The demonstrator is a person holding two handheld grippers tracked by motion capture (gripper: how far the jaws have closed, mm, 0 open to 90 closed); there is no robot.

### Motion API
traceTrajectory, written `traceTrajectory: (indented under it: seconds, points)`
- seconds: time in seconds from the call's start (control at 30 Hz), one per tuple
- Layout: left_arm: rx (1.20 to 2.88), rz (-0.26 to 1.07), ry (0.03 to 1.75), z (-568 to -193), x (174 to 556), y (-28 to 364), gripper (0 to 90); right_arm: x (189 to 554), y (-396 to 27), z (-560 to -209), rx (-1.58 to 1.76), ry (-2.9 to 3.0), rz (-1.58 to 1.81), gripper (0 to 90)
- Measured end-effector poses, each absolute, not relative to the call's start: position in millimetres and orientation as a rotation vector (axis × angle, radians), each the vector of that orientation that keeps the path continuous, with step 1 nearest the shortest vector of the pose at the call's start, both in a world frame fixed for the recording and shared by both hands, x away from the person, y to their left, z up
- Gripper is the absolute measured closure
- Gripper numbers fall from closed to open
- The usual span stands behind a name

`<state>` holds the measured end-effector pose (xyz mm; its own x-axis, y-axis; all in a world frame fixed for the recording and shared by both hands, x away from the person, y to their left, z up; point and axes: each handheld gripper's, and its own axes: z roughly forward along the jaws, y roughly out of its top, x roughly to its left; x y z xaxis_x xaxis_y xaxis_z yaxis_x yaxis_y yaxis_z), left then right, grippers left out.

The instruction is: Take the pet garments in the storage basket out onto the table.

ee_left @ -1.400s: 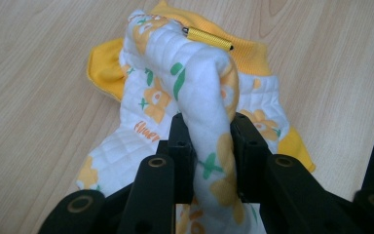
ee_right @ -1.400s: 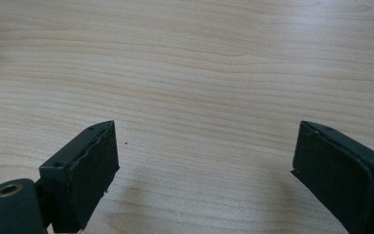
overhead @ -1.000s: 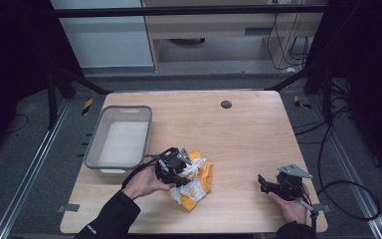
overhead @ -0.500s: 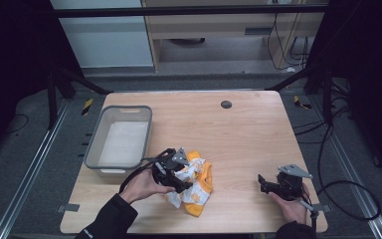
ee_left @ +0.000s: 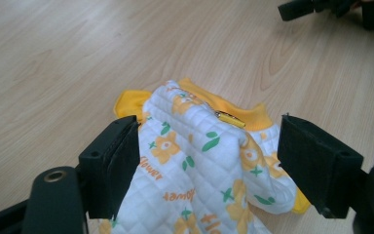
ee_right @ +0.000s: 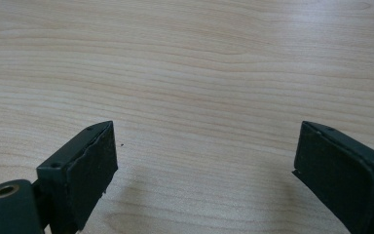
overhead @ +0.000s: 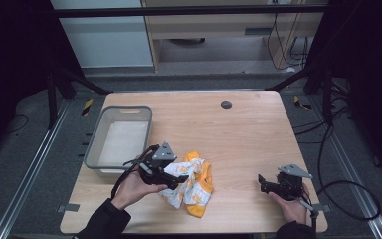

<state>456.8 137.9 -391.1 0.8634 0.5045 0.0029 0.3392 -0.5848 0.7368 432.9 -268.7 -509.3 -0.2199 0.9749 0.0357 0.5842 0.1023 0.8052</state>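
Cloth lies crumpled on the wooden table (overhead: pixel 238 124), near the front edge and just right of the grey plastic bin (overhead: pixel 95 152). It is a small quilted garment (overhead: pixel 191 186), white with yellow flowers and an orange trim; in the left gripper view a little metal zipper pull (ee_left: pixel 230 117) shows on top of the fold.

One second ago the left gripper (overhead: pixel 171 178) sat lower over the garment with its jaws nearly together. Now its jaws have just been opening. In the left gripper view the two black pads stand wide apart. The fabric is between them and brushes the left pad (ee_left: pixel 121 161), but a clear gap remains at the right pad (ee_left: pixel 316 163), so nothing is pinched. The hand has also pulled back a little toward the bin, and the garment looks more spread than before.

I judge that a pinch was just let go, so the garment rests on the table by its own weight. A new hold is probably needed before any folding or moving to the bin.

The right gripper (overhead: pixel 262 183) stays at the right front part of the table, well apart from the garment. Its jaws are wide apart over bare wood, and it holds nothing.
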Motion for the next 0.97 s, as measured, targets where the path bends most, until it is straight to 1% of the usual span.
traceTrajectory:
  seconds: [0.13, 0.3, 0.4, 0.47, 0.63, 0.97]
  points:
    - [2.161, 0.323, 0.661, -391, 452, 152, 23.6, 433, -269, -509, 1.517, 1.866, 0.975, 8.5]
    - [2.056, 0.354, 0.724, -395, 448, 169, 24.2, 433, -269, -509, 1.514, 1.865, 0.974, 8.5]
    - [2.026, 0.368, 0.741, -399, 445, 178, 26.8, 433, -268, -509, 1.512, 1.865, 0.974, 8.5]
    - [2.008, 0.366, 0.750, -402, 443, 185, 32.1, 433, -268, -509, 1.513, 1.865, 0.974, 8.4]
    - [1.979, 0.392, 0.783, -407, 438, 201, 36.0, 432, -268, -509, 1.505, 1.863, 0.974, 8.3]
    - [1.908, 0.463, 0.856, -421, 424, 228, 36.5, 431, -269, -509, 1.503, 1.856, 0.981, 8.1]
